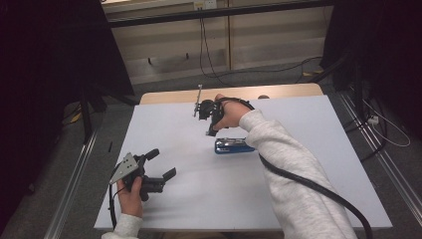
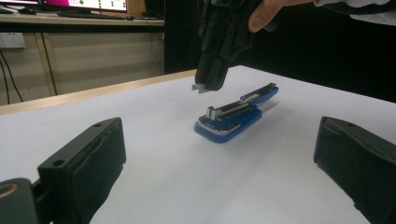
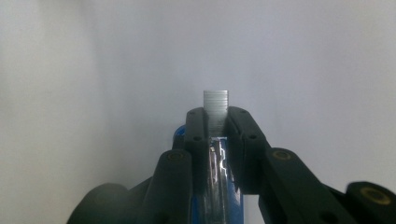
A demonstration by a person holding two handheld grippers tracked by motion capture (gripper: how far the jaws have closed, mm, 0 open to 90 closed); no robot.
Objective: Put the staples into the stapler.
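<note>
Right hand-held gripper (image 1: 211, 130) is seen clenched on a small silver strip of metal staples (image 3: 215, 105), which juts out beyond the black jaw tips in the right gripper view. In the left gripper view the strip (image 2: 198, 87) is held just above the front end of a blue stapler with an open metal magazine (image 2: 236, 113). The stapler (image 1: 233, 145) lies flat on the white surface (image 1: 298, 164), near its middle, just under the right forearm in its grey sleeve (image 1: 293, 169).

The step in hand is judged to be the loading of the staples into the open channel. It is done well if the strip is kept level, lined up along the channel, lowered straight, and let go only once it is seated between the rails. A tilted strip could catch on the rail edge or break apart.

Left hand-held gripper (image 1: 161, 163) is held released, with its jaws wide apart and nothing between them, low over the near left part of the surface, well apart from the stapler. It could be brought up to steady the stapler body.

Nothing else lies on the surface. A thick black cable (image 1: 318, 191) trails along the right forearm, and loose wires (image 1: 209, 55) lie on the floor beyond the far edge.
</note>
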